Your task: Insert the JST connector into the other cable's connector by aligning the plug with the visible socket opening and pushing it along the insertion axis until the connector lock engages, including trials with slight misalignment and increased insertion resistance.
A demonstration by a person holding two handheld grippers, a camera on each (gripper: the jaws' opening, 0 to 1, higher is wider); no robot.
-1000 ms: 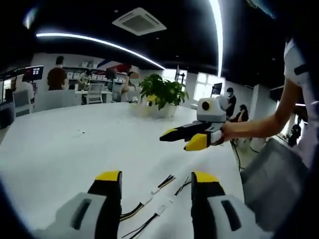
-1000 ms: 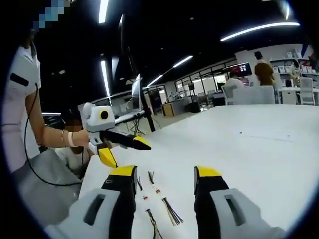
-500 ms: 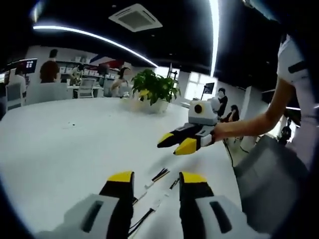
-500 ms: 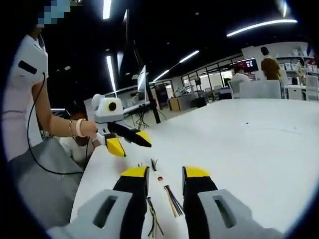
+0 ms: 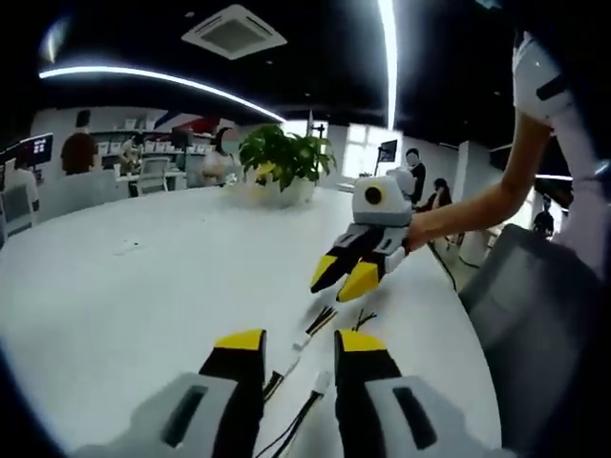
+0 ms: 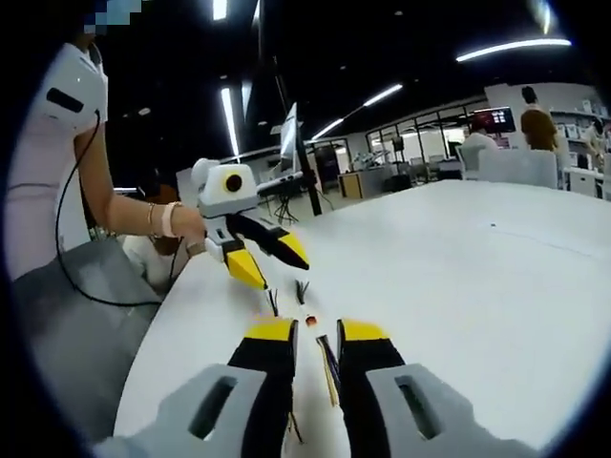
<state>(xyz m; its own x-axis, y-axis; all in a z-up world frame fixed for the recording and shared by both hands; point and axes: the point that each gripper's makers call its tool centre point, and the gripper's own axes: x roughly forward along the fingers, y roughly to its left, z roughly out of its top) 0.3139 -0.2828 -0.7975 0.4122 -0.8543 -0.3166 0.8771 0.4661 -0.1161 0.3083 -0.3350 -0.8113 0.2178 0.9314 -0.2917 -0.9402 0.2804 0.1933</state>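
Observation:
Two thin cables lie side by side on the white table (image 5: 143, 286). In the left gripper view one white JST connector (image 5: 304, 341) and the other white connector (image 5: 322, 382) sit between my left gripper's (image 5: 300, 342) yellow-tipped jaws, which stand a narrow gap apart with nothing held. The right gripper (image 5: 342, 277) hovers just beyond, over the cables' frayed ends (image 5: 325, 317), jaws nearly together. In the right gripper view my right gripper (image 6: 317, 330) frames a small connector (image 6: 310, 320) and its black and yellow wires (image 6: 325, 361); the left gripper (image 6: 270, 260) hangs above them.
A potted plant (image 5: 277, 162) stands at the table's far side. A person's arm (image 5: 458, 215) and a grey chair (image 5: 535, 315) are at the table's right edge. Other people and desks sit far behind. The table edge (image 6: 153, 334) runs close to the cables.
Both grippers have come closer to each other and lower over the cables. The jaws of both have narrowed from wide apart to a small gap. The cables have not moved.

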